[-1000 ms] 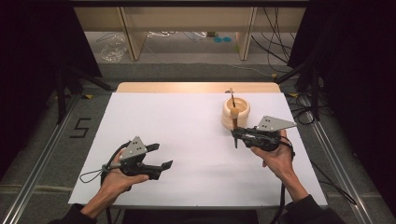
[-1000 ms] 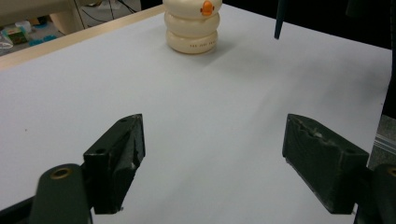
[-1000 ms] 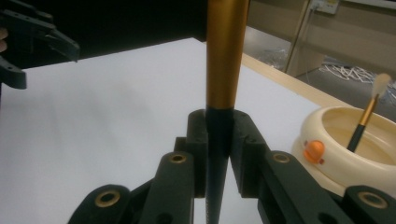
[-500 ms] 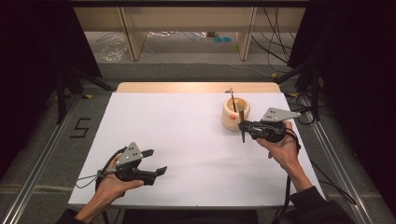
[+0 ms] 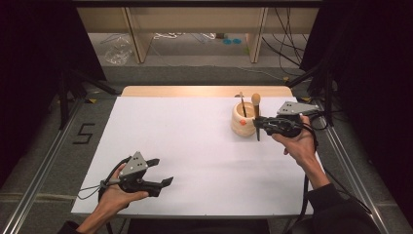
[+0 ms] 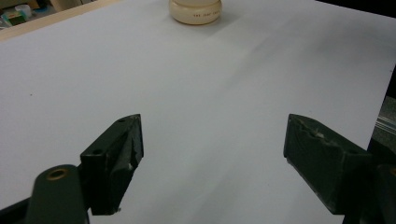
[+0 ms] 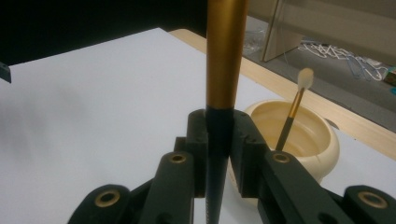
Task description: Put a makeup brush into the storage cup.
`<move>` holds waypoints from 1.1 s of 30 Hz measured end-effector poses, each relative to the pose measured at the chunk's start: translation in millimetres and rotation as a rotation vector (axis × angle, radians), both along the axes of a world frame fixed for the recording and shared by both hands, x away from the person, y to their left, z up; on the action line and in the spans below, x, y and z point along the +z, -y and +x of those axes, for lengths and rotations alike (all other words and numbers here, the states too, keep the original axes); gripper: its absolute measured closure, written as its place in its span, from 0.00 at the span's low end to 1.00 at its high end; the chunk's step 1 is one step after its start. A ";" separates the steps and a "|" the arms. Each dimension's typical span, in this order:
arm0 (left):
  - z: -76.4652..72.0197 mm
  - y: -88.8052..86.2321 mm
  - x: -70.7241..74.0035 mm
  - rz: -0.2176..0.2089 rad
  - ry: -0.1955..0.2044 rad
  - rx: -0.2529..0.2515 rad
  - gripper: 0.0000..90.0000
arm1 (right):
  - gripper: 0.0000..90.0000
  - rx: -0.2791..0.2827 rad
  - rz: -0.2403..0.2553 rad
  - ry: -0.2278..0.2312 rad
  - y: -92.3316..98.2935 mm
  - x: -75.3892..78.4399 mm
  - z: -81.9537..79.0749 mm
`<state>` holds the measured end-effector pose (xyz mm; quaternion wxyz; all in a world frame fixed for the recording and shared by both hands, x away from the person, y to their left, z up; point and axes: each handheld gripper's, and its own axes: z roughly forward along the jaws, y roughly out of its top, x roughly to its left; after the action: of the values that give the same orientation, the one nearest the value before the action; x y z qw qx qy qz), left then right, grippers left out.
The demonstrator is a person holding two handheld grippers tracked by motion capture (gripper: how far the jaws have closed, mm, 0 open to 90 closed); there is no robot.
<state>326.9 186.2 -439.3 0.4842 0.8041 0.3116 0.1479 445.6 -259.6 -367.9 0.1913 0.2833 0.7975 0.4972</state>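
Here the right hand-held gripper (image 5: 258,122) is clamped on a makeup brush (image 5: 256,116), which stands upright between the jaws just beside the cream bowl (image 5: 241,125), on the side nearer the person's right hand. In the high view the brush's rounded tan head (image 5: 255,99) rises above the bowl's rim, while its dark lower end points down toward the white worktop (image 5: 195,146) close to the bowl's foot; whether the tip touches the sheet cannot be told. In the right gripper view the two black jaws press on the dark part of the handle (image 7: 218,140), with the gold ferrule (image 7: 226,51) running straight up from them. Behind it sits the bowl (image 7: 303,140), and inside that a second, thinner brush (image 7: 293,114) leans against the wall with its pale tip upward. In the high view that brush (image 5: 242,104) stands tilted in the bowl.

The left hand-held gripper (image 5: 163,171) lies low near the front left corner of the worktop, well apart from the bowl, held in the person's left hand (image 5: 117,195). Its jaws stand wide apart with nothing between them; the left gripper view shows bare white sheet (image 6: 210,116) in the gap and the bowl (image 6: 195,11) far off at the top edge.
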 end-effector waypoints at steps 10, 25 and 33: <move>-0.3 0.4 -0.5 -0.001 0.000 0.004 0.20 | 0.89 -0.013 0.008 -0.018 3.6 7.9 12.2; 0.0 0.9 -0.3 -0.007 0.008 0.001 0.19 | 0.89 -0.046 0.021 -0.001 3.4 22.4 33.8; 0.1 0.8 -0.6 -0.002 0.004 0.005 0.19 | 0.89 -0.066 0.030 -0.004 1.3 25.9 51.4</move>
<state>327.0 185.4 -439.9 0.4853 0.8025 0.3127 0.1506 497.0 -261.0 -342.0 0.2018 0.3134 0.7805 0.5019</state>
